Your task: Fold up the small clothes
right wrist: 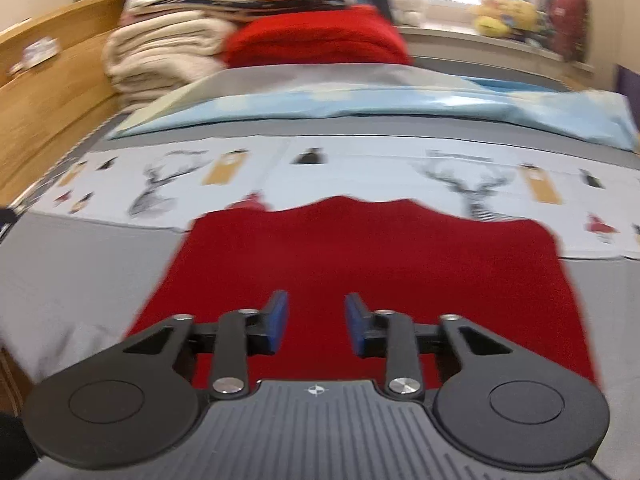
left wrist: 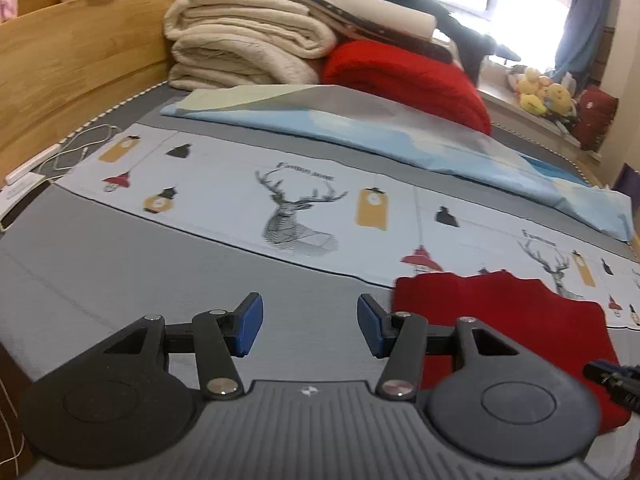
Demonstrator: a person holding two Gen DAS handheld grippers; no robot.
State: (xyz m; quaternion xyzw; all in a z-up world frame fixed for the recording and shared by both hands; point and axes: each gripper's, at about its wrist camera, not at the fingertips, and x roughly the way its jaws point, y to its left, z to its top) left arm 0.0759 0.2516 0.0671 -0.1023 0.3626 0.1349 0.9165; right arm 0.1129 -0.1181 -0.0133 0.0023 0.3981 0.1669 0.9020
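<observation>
The left tongs (left wrist: 310, 326) hang released over bare grey bed (left wrist: 100, 264), nothing between their blue pads. The red garment (left wrist: 504, 320) lies flat to their right, its near-left edge just beside the right pad. Its far edge overlaps the deer-print cloth (left wrist: 240, 184), and its longer side seems to run left to right. The right tongs (right wrist: 316, 322), also released and empty, sit low and level directly above the garment's near half, so the right hand looks nearer for the first pinch.
</observation>
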